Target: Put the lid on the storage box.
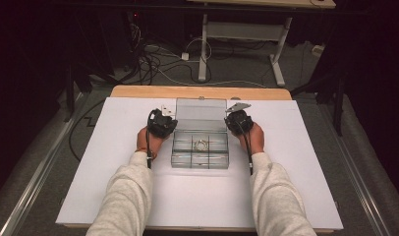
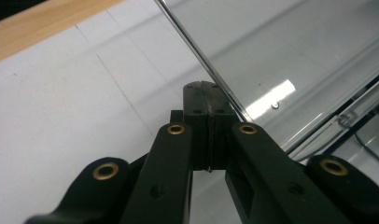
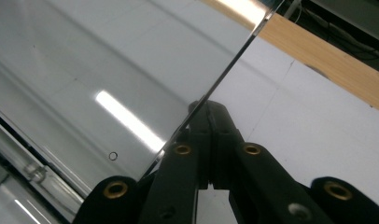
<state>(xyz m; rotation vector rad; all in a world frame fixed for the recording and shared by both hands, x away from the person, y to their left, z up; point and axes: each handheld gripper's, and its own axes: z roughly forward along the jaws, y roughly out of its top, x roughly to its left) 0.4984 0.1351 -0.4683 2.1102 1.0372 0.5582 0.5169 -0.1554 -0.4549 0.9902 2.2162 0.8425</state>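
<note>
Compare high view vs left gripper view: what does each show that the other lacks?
High view alone: the clear plastic compartment box whole, a small metal ring in one compartment, both grey sleeves, the right tool, and the floor with cables beyond the table.

Left gripper view alone: close up, the left tool with its jaws shut, their tips at the side edge of the raised transparent lid.

Shared: that lid, the white sheet covering the wooden table, and the left tool.

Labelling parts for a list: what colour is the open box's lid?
The lid is clear, colourless plastic; the left gripper view shows it best.
</note>
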